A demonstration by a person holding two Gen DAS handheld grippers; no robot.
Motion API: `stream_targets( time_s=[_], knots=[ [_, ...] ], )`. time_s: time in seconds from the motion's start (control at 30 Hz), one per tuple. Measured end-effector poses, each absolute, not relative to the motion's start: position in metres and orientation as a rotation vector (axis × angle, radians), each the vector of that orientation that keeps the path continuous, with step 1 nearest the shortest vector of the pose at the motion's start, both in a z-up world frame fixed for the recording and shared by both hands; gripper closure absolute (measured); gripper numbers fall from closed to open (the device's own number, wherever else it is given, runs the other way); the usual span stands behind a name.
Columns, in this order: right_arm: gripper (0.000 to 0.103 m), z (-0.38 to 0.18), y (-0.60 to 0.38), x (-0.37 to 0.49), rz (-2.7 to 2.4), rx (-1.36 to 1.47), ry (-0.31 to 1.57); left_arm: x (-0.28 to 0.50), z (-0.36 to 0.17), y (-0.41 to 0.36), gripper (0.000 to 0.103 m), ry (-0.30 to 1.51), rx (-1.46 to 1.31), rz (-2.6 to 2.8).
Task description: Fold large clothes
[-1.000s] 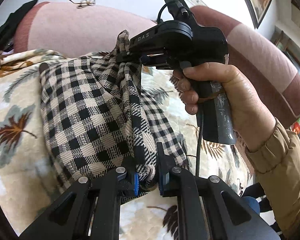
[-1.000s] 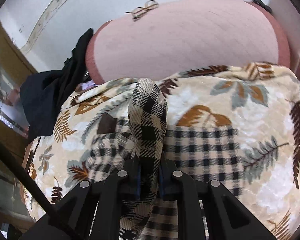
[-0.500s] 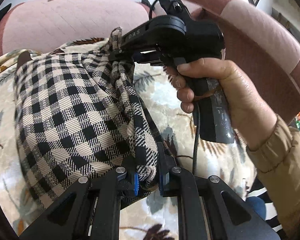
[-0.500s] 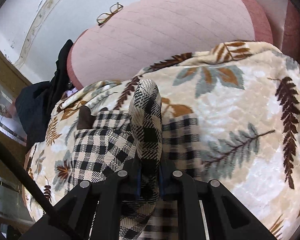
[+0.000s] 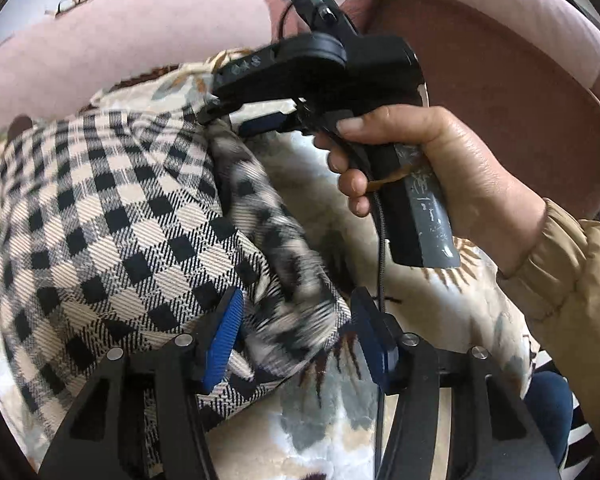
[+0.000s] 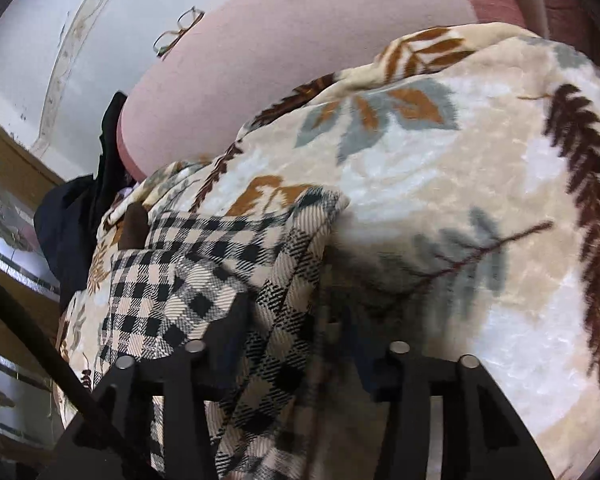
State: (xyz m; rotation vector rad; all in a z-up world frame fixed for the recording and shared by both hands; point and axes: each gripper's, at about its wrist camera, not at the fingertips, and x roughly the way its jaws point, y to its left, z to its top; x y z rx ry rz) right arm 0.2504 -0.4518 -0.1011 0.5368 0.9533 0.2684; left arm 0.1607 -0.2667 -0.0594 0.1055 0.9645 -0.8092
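Observation:
A black-and-cream checked garment lies folded on a leaf-print blanket. My left gripper hangs low over the garment's near edge. Its jaws are opening, and a blurred fold of cloth sags loose between the blue pads. A hand holds my right gripper at the garment's far corner, its jaws also opening. In the right wrist view, the right gripper stands apart around a limp flap of the garment, which drapes onto the blanket.
A pink sofa back rises behind the blanket, with eyeglasses on top. A dark garment hangs at its left end. A brown-pink armrest curves along the right. A tan sleeve reaches in from the right.
Both grippers sank toward the blanket and opened their jaws, letting go of the checked fold they pinched. The cloth dropped and now lies slack.

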Motion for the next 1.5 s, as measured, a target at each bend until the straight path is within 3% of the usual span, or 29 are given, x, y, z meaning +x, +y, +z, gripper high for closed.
stream_targets(
  time_s=[0.27, 0.47, 0.77, 0.8, 0.83, 0.87, 0.9, 0.93, 1.0, 1.13, 1.3, 1.43, 1.5],
  knots=[
    [0.05, -0.069, -0.46, 0.192, 0.308, 0.521, 0.93, 0.144, -0.033, -0.19, 0.048, 0.886, 0.097, -0.725],
    [0.049, -0.064, -0.432, 0.122, 0.399, 0.511, 0.933, 0.134, -0.047, -0.126, 0.048, 0.915, 0.126, -0.574],
    [0.049, -0.073, -0.375, 0.099, 0.408, 0.384, 0.994, 0.132, -0.089, -0.143, 0.048, 0.999, 0.271, -0.536],
    [0.049, -0.08, -0.374, 0.101, 0.392, 0.384, 1.012, 0.132, -0.095, -0.143, 0.05, 1.015, 0.275, -0.531],
    [0.049, -0.087, -0.373, 0.102, 0.384, 0.388, 1.033, 0.132, -0.099, -0.142, 0.06, 1.023, 0.265, -0.534],
    [0.059, -0.095, -0.371, 0.102, 0.38, 0.395, 1.049, 0.132, -0.099, -0.139, 0.068, 1.014, 0.243, -0.545],
    [0.087, -0.098, -0.371, 0.102, 0.384, 0.403, 1.052, 0.131, -0.097, -0.137, 0.075, 1.009, 0.219, -0.56],
    [0.091, -0.098, -0.371, 0.099, 0.387, 0.414, 1.042, 0.13, -0.095, -0.135, 0.085, 1.012, 0.194, -0.581],
    [0.092, -0.091, -0.375, 0.091, 0.387, 0.436, 0.993, 0.126, -0.087, -0.133, 0.086, 0.991, 0.193, -0.585],
    [0.094, -0.074, -0.385, 0.074, 0.374, 0.473, 0.902, 0.12, -0.085, -0.129, 0.09, 0.985, 0.204, -0.595],
    [0.094, -0.112, -0.384, 0.081, 0.33, 0.466, 0.996, 0.114, -0.088, -0.107, 0.09, 1.007, 0.105, -0.6],
    [0.091, -0.115, -0.384, 0.078, 0.312, 0.525, 0.969, 0.105, -0.08, -0.109, 0.089, 0.981, 0.148, -0.605],
    [0.074, -0.111, -0.386, 0.074, 0.31, 0.534, 0.95, 0.104, -0.074, -0.114, 0.078, 0.952, 0.172, -0.595]
  ],
)
